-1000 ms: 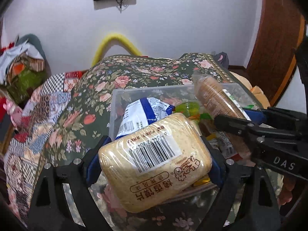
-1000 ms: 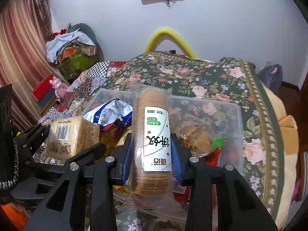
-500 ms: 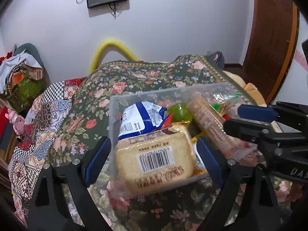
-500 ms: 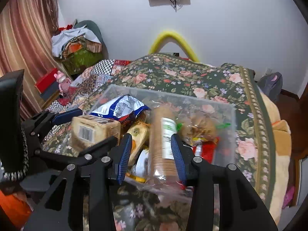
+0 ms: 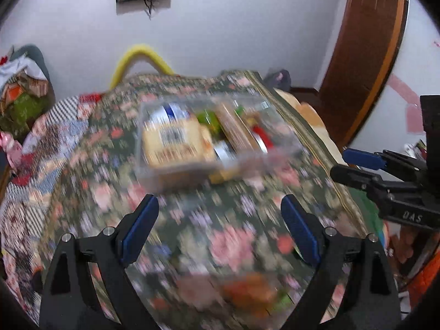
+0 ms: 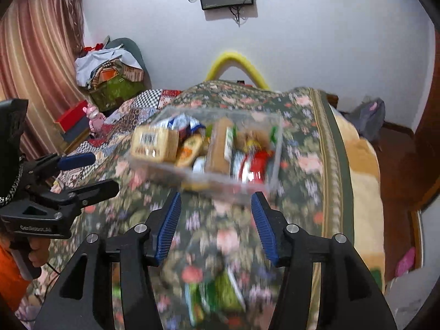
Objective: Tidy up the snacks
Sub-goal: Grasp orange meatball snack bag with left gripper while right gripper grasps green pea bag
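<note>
A clear plastic bin [image 5: 280,151] [image 6: 276,148] sits on the floral bedspread, full of snacks. The tan bread pack with a barcode [image 5: 176,143] [image 6: 154,143] lies at its left side. The long cracker sleeve [image 5: 233,132] [image 6: 218,148] lies in the middle, beside a red packet [image 6: 257,165]. My left gripper [image 5: 220,228] is open and empty, well back from the bin. My right gripper [image 6: 217,225] is open and empty, just in front of the bin. Both views are blurred by motion.
More snack packets lie on the bedspread near me, orange and brown [image 5: 247,291], green [image 6: 220,294]. A yellow curved rail [image 6: 236,60] rises behind the bed. Clothes pile [image 6: 110,77] at far left. A wooden door [image 5: 363,55] stands at right.
Both grippers let go of their packs, the bread and the cracker sleeve, which now lie in the bin. Both grippers opened and pulled back and up from the bin.
</note>
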`<state>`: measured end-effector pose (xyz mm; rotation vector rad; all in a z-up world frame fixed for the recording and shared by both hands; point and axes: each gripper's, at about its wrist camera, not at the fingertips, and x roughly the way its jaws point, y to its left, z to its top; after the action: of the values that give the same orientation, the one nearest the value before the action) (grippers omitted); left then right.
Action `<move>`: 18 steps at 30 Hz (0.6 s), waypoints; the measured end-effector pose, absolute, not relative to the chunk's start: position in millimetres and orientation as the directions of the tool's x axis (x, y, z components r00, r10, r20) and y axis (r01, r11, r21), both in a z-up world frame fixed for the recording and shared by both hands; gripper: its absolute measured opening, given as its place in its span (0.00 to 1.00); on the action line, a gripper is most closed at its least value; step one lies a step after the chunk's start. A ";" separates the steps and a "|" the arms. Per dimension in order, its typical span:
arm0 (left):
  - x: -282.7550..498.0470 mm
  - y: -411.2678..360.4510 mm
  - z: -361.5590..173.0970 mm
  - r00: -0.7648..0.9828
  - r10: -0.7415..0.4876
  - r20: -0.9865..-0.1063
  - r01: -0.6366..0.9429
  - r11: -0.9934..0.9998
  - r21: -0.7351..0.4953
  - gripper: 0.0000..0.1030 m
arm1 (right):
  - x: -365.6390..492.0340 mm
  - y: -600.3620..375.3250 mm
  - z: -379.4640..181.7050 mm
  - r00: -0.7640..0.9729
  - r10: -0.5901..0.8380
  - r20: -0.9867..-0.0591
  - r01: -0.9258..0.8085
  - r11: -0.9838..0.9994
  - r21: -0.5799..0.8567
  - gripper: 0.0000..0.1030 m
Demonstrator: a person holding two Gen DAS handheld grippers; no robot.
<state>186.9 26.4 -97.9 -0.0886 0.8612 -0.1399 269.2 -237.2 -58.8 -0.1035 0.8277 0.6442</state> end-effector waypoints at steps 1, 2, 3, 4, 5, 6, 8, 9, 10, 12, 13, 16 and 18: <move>179.8 22.2 -103.2 0.631 -0.169 -0.757 0.089 0.985 -0.145 0.89 | 261.8 -244.3 -63.5 0.489 0.491 -0.721 -0.565 0.808 0.167 0.49; 174.3 18.5 -107.8 0.622 -0.173 -0.764 0.088 0.985 -0.151 0.89 | 256.9 -249.2 -66.8 0.482 0.490 -0.726 -0.561 0.810 0.174 0.49; 169.4 14.4 -113.1 0.612 -0.177 -0.771 0.087 0.984 -0.156 0.89 | 252.1 -253.3 -68.8 0.478 0.489 -0.729 -0.557 0.811 0.179 0.50; 163.2 7.4 -120.9 0.594 -0.180 -0.784 0.088 0.983 -0.160 0.89 | 245.8 -258.8 -74.0 0.472 0.486 -0.736 -0.549 0.815 0.186 0.52; 159.5 3.3 -125.9 0.585 -0.184 -0.790 0.090 0.983 -0.163 0.89 | 242.4 -262.0 -76.2 0.468 0.485 -0.739 -0.545 0.817 0.190 0.53; 155.9 -0.1 -130.5 0.576 -0.188 -0.796 0.093 0.982 -0.165 0.89 | 237.5 -266.3 -81.8 0.462 0.481 -0.745 -0.539 0.820 0.195 0.53; 150.0 -10.6 -140.7 0.558 -0.170 -0.812 0.093 0.985 -0.142 0.89 | 229.8 -271.1 -89.0 0.455 0.475 -0.753 -0.530 0.824 0.200 0.55; 147.3 -15.2 -146.3 0.553 -0.149 -0.820 0.090 0.989 -0.119 0.89 | 227.3 -273.1 -95.2 0.448 0.468 -0.762 -0.524 0.828 0.200 0.55; 145.4 -16.3 -149.8 0.552 -0.136 -0.823 0.087 0.991 -0.106 0.89 | 224.9 -274.5 -99.3 0.444 0.463 -0.768 -0.520 0.830 0.200 0.56; 141.5 -16.6 -158.5 0.548 -0.101 -0.831 0.068 0.995 -0.076 0.89 | 217.8 -277.5 -107.6 0.431 0.455 -0.779 -0.515 0.833 0.202 0.58; 140.8 -14.2 -161.4 0.545 -0.092 -0.834 0.062 0.996 -0.070 0.89 | 218.1 -277.4 -112.1 0.424 0.452 -0.785 -0.514 0.833 0.202 0.59; 135.4 -4.5 -169.7 0.535 -0.096 -0.839 0.045 0.995 -0.085 0.89 | 214.7 -277.4 -123.8 0.401 0.445 -0.801 -0.515 0.832 0.204 0.60; 132.6 1.5 -173.6 0.530 -0.095 -0.842 0.035 0.995 -0.091 0.89 | 213.2 -276.1 -130.4 0.389 0.441 -0.809 -0.516 0.831 0.205 0.60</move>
<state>132.6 1.5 -173.6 -0.0654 1.0090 -0.0779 213.2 -276.1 -130.4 -0.0848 1.0005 0.6094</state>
